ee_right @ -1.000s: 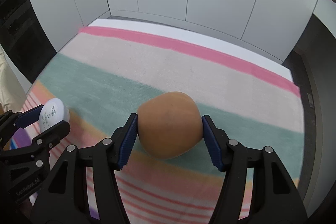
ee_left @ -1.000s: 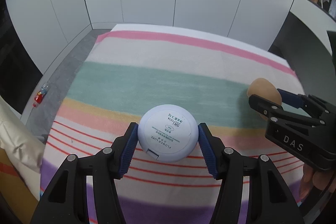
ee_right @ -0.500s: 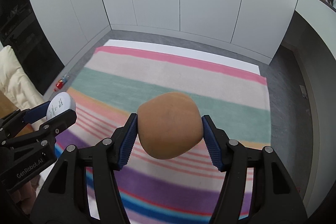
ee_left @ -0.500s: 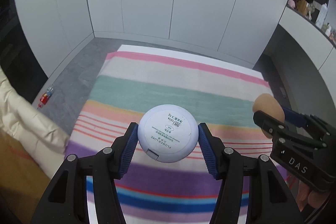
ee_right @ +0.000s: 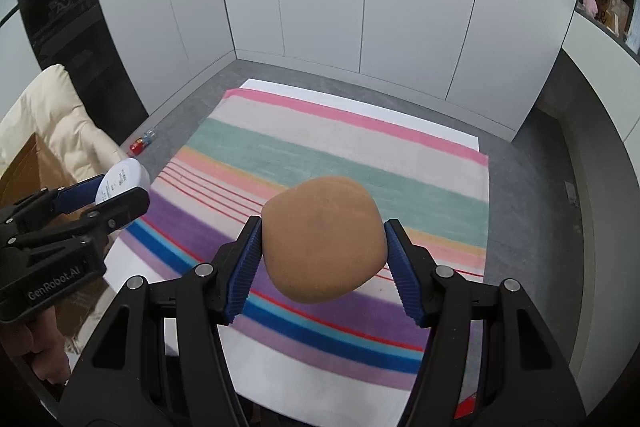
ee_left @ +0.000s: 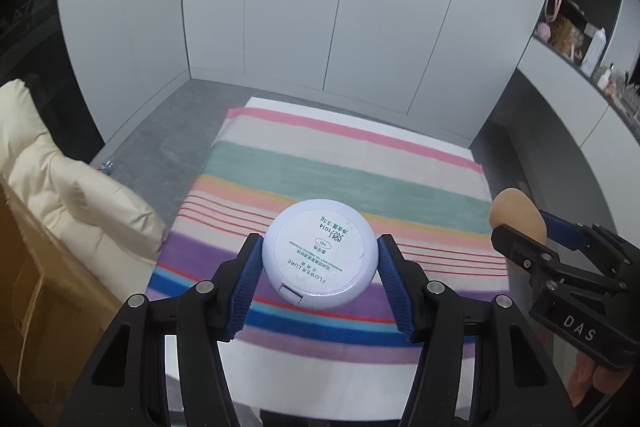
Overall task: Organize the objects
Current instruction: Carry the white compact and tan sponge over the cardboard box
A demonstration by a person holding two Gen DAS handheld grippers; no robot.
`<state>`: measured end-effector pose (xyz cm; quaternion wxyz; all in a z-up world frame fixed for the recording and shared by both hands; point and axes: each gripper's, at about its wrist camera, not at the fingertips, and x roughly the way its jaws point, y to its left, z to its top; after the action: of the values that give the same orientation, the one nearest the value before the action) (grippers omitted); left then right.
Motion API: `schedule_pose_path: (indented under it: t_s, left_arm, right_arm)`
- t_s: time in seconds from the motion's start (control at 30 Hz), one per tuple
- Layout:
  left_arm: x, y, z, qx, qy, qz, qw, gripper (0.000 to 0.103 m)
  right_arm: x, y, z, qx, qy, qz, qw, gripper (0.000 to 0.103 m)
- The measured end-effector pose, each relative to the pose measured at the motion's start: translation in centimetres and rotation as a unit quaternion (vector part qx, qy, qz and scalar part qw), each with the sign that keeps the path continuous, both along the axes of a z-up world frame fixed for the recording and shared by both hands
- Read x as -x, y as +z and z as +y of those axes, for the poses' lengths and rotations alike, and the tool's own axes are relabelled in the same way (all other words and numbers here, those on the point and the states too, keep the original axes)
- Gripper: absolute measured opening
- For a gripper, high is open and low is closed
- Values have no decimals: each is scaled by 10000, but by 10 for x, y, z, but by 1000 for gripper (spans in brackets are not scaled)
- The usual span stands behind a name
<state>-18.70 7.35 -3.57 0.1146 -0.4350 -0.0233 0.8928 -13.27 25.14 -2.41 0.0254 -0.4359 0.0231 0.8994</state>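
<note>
The round white powder compact sits clamped flat between my left gripper's blue pads, printed underside facing the camera, latch tab toward me; the jaws are partly spread to its width and press on both sides of its rim. The tan makeup sponge is pinched in my right gripper, pads bearing on its left and right flanks, which bulge past them. Both items hang in the air above the striped rug, clear of it. A cream padded jacket lies left of the rug; a small bottle rests on the grey floor beside it.
</note>
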Motion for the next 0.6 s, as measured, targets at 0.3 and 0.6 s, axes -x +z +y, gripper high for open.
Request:
schedule_pose_path:
  t_s: [0.3, 0.6]
  left_arm:
    - [-18, 31, -20, 27, -46, 365, 9993, 59]
    - [-32, 47, -60, -65, 202, 591, 9980, 59]
  right_arm:
    - [-7, 28, -23, 158, 172, 275, 9993, 63]
    - [7, 28, -65, -51, 604, 318, 9977, 63]
